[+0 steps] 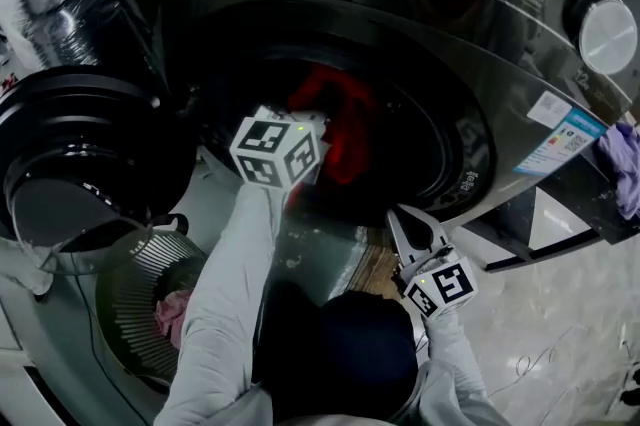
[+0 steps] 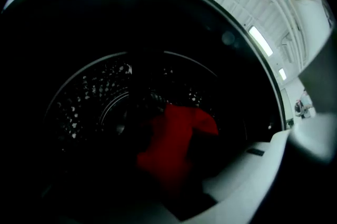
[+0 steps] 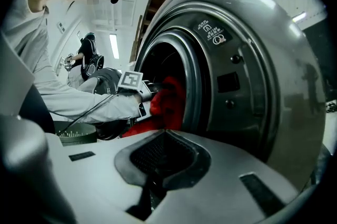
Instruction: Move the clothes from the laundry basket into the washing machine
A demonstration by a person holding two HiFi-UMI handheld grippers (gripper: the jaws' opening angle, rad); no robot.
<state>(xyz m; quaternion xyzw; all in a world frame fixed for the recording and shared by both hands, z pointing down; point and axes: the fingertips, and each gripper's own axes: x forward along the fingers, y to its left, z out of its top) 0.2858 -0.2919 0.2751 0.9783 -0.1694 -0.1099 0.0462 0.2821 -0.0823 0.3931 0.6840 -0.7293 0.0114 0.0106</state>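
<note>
Left claw (image 1: 318, 136) is closed on a red garment (image 1: 338, 119) at the lower rim of the washing machine's (image 1: 520, 54) round opening, with the cloth partly inside the drum (image 2: 100, 107). Right claw (image 1: 399, 218) has its jaws together on nothing and sits just below the opening's right rim.

Technique: the garment is best carried well past the lip toward the drum's back wall before the jaws part, so that no trailing fold hangs over the rim. The free claw could tuck in any hanging tail.

Materials: the garment is soft, limp and matte, and bunches into loose folds. The drum is perforated metal that glints in the dark. The machine's front is smooth, curved grey metal with a sheen. The open door (image 1: 80, 154) is a round, dark, glossy bowl. The laundry basket (image 1: 135, 279) has a ribbed, slatted wall, and a pink cloth (image 1: 172, 314) lies against its inner side, apparently awaiting transfer.
</note>
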